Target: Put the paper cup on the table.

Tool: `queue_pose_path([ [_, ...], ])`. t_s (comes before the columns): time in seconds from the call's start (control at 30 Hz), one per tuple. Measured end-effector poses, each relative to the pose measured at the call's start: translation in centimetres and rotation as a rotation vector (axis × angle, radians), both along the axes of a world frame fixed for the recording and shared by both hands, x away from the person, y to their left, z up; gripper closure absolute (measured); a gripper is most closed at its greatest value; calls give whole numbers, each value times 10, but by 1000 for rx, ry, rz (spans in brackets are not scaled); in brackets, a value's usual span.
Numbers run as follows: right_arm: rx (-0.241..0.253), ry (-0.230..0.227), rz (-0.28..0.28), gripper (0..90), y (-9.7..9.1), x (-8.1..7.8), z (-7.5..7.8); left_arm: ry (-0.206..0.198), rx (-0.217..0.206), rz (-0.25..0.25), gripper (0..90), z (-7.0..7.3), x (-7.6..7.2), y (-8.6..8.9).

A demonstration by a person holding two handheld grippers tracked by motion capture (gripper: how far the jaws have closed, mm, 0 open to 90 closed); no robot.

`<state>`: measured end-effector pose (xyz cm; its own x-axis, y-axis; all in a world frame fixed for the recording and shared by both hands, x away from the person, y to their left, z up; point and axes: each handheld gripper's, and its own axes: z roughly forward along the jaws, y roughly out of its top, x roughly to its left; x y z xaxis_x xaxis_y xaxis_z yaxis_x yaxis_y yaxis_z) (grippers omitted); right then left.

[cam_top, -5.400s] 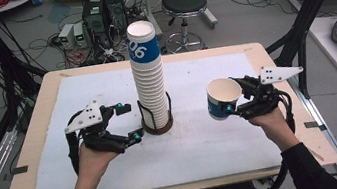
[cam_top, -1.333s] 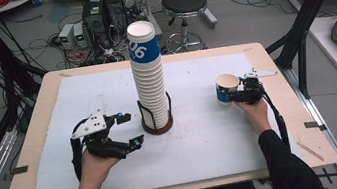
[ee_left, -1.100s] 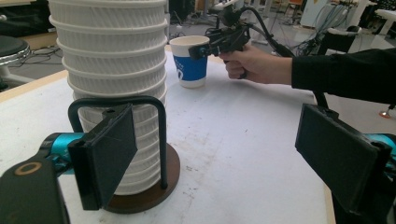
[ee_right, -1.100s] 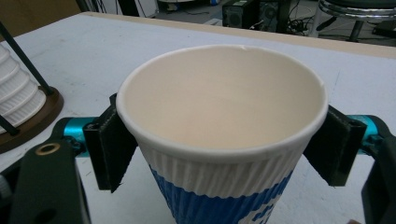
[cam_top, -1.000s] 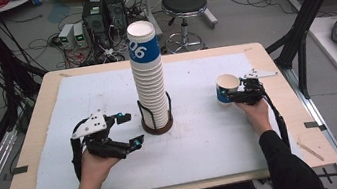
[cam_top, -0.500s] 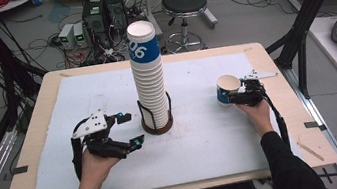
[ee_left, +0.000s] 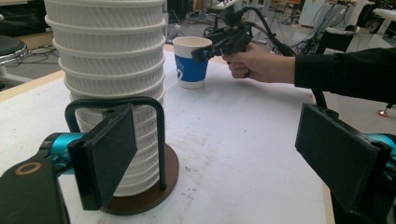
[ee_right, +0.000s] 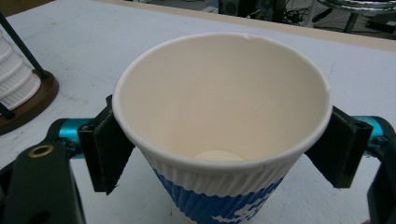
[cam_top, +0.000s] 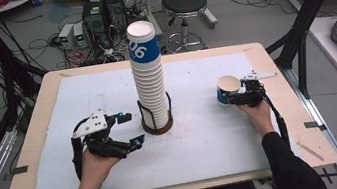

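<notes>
Paper cup upright, mouth up, between right hand-held gripper's just-opening jaws.

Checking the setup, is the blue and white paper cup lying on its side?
No, the blue and white paper cup stands upright on the white table mat.

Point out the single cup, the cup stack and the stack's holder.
cup [cam_top: 227, 91]: high view, blue side wall.
cup stack [cam_top: 149, 84]: high view, white ribbed middle.
holder [ee_left: 144, 198]: left gripper view, brown round base.
</notes>
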<state>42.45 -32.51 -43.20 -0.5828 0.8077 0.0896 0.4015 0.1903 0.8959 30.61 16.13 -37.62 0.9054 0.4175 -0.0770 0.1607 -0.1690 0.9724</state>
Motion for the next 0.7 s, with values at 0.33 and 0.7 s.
queue_pose_path([
  [0.33, -17, 30, -12, 150, 2, -2, 0, 1, 4, -5, 127, 0, 1, -1],
  [0.7, -68, 54, -24, 132, -1, -10, 5, 1, 5, -8, 127, 0, 3, -1],
])
